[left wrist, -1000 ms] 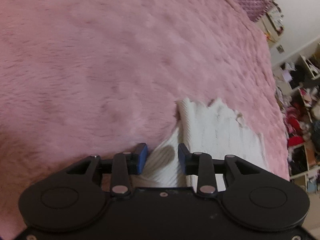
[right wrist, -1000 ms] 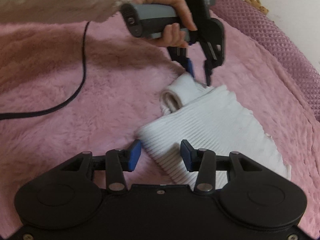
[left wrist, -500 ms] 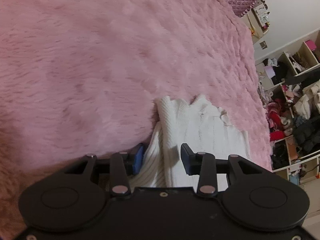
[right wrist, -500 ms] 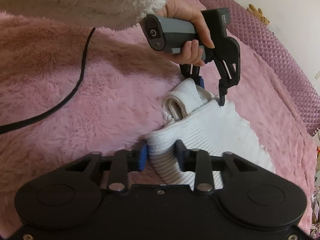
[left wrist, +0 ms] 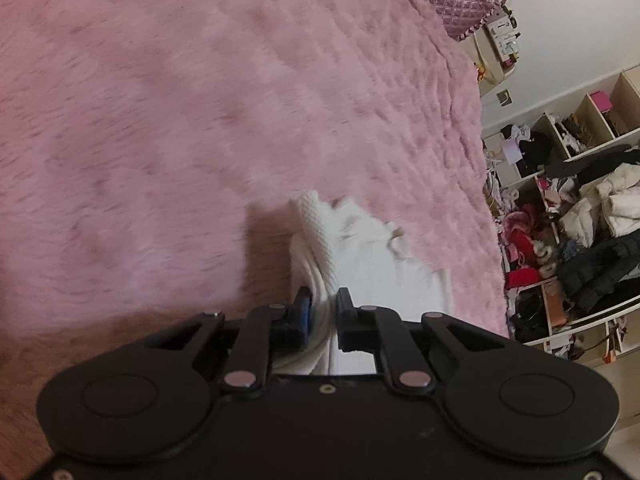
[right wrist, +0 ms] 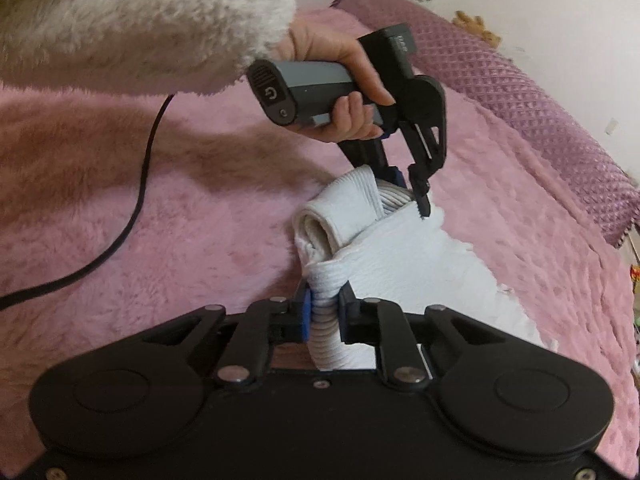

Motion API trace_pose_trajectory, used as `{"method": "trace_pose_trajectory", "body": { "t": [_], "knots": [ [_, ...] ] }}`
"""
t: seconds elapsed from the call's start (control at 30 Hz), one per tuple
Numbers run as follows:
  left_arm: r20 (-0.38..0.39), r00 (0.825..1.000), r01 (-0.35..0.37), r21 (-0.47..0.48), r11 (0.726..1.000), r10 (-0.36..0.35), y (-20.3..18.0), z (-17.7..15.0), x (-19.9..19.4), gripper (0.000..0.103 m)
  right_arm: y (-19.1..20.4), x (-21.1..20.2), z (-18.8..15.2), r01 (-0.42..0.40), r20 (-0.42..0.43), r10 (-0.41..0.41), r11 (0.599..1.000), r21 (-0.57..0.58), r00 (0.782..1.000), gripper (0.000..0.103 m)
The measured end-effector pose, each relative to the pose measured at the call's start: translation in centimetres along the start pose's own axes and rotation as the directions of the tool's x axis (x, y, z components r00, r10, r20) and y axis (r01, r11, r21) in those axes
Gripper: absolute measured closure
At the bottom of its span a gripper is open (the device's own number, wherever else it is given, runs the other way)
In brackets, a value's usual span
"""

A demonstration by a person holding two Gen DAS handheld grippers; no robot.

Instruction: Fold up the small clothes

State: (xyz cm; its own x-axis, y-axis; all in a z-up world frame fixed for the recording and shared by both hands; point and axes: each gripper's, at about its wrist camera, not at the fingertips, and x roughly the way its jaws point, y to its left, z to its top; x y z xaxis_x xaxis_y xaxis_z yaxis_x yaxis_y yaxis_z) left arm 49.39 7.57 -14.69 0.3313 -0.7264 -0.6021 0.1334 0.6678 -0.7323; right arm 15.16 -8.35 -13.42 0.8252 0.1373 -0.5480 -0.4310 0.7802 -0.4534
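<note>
A black cable [right wrist: 132, 216] ran across the pink fluffy blanket [left wrist: 200, 120] at the left. The left hand [right wrist: 344, 92], in a cream fluffy sleeve [right wrist: 140, 20], held the left gripper [right wrist: 408, 190]. Its jaws were closing on a bunched edge of the white ribbed garment [right wrist: 400, 256], and the cloth was pinched between the pads. The right gripper [right wrist: 323, 316] gripped the near rolled edge of the same garment, jaws closing with the fabric squeezed between them. The garment lay on the blanket, gathered into a roll along its left side and spread flat to the right.

The open shelf unit [left wrist: 580, 208] at the far right had compartments crammed with piled clothes in black, white and red. A quilted purple cover [right wrist: 520, 80] bordered the blanket's far edge. Bare blanket extended widely to the left of the garment. The blanket's right edge dropped toward the shelves.
</note>
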Motion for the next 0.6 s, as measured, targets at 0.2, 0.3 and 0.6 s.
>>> {"method": "trace_pose_trajectory", "body": {
  "t": [0.2, 0.3, 0.6],
  "knots": [
    [-0.012, 1.000, 0.026, 0.059, 0.998, -0.025, -5.9, 0.7, 1.0, 0.094, -3.3, -2.3, -0.6, 0.042, 0.043, -0.048, 0.990, 0.132, 0.998, 0.091],
    [-0.025, 0.998, 0.054, 0.080, 0.995, -0.052, -9.5, 0.8, 2.3, 0.098, -5.3, -3.7, -1.4, 0.080, 0.049, -0.091, 0.978, 0.192, 0.995, 0.091],
    [-0.099, 0.991, 0.101, 0.164, 0.981, -0.086, -18.2, -0.8, 8.8, 0.103, -9.9, -5.6, -5.5, 0.142, -0.017, -0.145, 0.931, 0.335, 0.989, 0.093]
  ]
}}
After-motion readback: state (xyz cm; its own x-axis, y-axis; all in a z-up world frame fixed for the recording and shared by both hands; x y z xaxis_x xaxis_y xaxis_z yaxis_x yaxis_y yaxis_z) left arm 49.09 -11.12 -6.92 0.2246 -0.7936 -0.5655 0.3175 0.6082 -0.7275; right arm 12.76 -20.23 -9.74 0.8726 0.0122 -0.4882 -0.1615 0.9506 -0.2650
